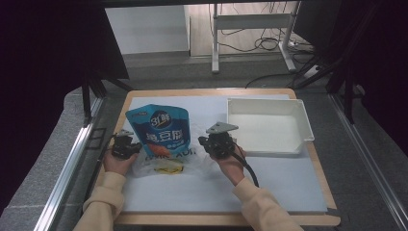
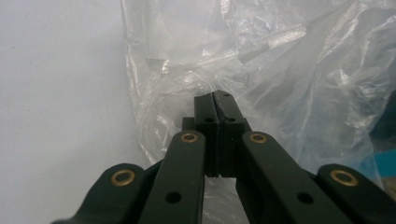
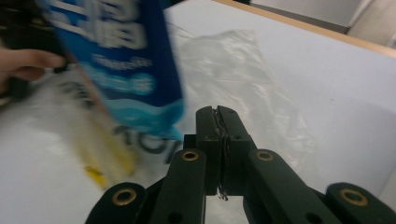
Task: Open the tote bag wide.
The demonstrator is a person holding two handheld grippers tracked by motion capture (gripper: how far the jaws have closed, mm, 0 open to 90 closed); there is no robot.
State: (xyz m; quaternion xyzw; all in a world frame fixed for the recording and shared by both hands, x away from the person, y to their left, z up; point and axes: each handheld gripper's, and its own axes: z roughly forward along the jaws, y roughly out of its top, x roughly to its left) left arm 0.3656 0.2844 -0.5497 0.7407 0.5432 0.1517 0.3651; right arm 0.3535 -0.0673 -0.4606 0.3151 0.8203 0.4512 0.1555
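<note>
A blue snack pouch (image 1: 161,129) stands upright on the white mat, its lower end in a clear printed plastic bag (image 1: 166,162). My left gripper (image 1: 136,147) is at the bag's left edge and is shut on the crinkled film (image 2: 289,79), its pads (image 2: 205,109) pressed together. To the pouch's right, my right gripper (image 1: 204,142) is shut on the bag's other edge. A thin strip of film shows between its pads (image 3: 208,126). In the right gripper view the pouch (image 3: 126,60) is blurred at upper left, with the bag (image 3: 243,79) spread beyond the jaws.
A white rectangular tray (image 1: 303,126) sits at the back right of the mat. The mat (image 1: 269,183) lies on a wooden tabletop (image 1: 211,219). A desk frame and cables (image 1: 250,29) stand on the floor beyond the table.
</note>
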